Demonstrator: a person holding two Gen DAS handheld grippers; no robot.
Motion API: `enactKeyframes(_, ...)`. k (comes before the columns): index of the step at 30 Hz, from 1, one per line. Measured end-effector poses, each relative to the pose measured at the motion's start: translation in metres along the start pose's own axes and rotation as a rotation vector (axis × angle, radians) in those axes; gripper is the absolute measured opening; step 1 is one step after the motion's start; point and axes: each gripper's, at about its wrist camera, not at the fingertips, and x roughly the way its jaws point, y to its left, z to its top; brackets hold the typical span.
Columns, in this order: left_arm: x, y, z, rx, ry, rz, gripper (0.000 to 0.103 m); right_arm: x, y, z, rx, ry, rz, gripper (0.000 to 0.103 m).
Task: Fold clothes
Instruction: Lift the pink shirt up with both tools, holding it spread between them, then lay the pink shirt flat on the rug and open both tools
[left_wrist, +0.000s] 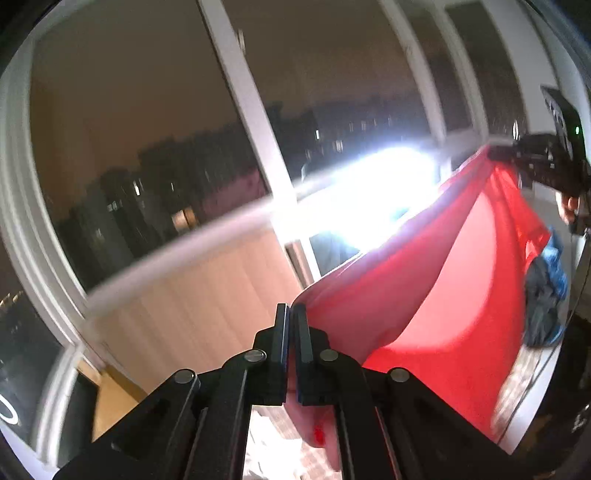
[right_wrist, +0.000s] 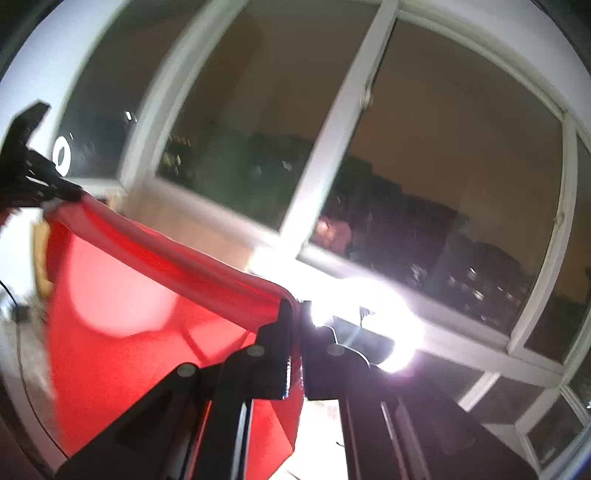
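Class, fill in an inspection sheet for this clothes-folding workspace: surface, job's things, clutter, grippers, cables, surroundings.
Surface: barely seen.
Job's things: red garment held up, stretched between both grippers.
Clutter: blue and dark bundle of cloth beyond the garment.
Grippers: left gripper shut on one top corner; right gripper shut on the other.
Cables: thin dark cable at the left edge of the right wrist view.
Surroundings: white-framed window, night outside; bright lamp.

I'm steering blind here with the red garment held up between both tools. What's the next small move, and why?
Probably lower both together toward the surface, keeping the top edge taut. The left tool and right tool each pinch a top corner of the red garment, which hangs spread in the air before the window, so nothing can be folded until it lies flat.
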Motion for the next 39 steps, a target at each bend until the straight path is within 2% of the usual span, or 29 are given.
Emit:
enactKeyframes(7,0.195,0.004,-0.045,-0.041,0.260,-0.004,0.002,0.210,0.028,-0.081,-0.036,0.274,-0.044,0.004)
enactKeyframes(10,0.268,0.004,-0.079,-0.099,0.372,-0.017,0.003,0.298,0.056,-0.132,-0.089,0.461,0.013,0.008)
enactKeyframes(13,0.302,0.003,-0.112,-0.126,0.461,-0.033,0.003,0.328,0.070,-0.172,-0.121,0.571,0.062,0.008)
enactKeyframes(14,0.303,0.004,-0.120,-0.132,0.476,-0.039,0.005,0.325,0.070,-0.179,-0.111,0.577,0.100,0.009)
enactKeyframes(16,0.290,0.005,-0.130,-0.131,0.495,-0.051,0.006,0.307,0.060,-0.185,-0.076,0.560,0.153,0.020)
enactKeyframes(18,0.268,0.010,-0.131,-0.139,0.484,-0.061,0.006,0.285,0.039,-0.183,-0.018,0.547,0.177,0.025)
enactKeyframes(21,0.214,0.021,-0.135,-0.142,0.436,-0.072,0.008,0.223,-0.003,-0.184,0.142,0.503,0.260,0.025)
enactKeyframes(23,0.174,0.031,-0.148,-0.140,0.422,-0.068,0.013,0.174,-0.024,-0.190,0.236,0.475,0.296,0.025)
enactKeyframes(27,0.107,0.032,-0.190,-0.145,0.478,-0.075,0.021,0.092,-0.050,-0.219,0.383,0.458,0.307,0.027)
enactKeyframes(28,0.097,0.023,-0.206,-0.141,0.503,-0.091,0.025,0.082,-0.039,-0.234,0.365,0.485,0.300,0.031)
enactKeyframes(30,0.081,-0.005,-0.242,-0.122,0.562,-0.142,0.026,0.068,-0.009,-0.268,0.305,0.555,0.289,0.032)
enactKeyframes(34,0.086,-0.064,-0.317,-0.082,0.708,-0.260,0.027,0.059,0.078,-0.347,0.261,0.729,0.371,0.032)
enactKeyframes(36,0.090,-0.076,-0.338,-0.102,0.740,-0.287,0.027,0.060,0.109,-0.374,0.265,0.781,0.389,0.032)
enactKeyframes(39,0.096,-0.085,-0.354,-0.110,0.756,-0.313,0.027,0.060,0.132,-0.392,0.260,0.805,0.402,0.032)
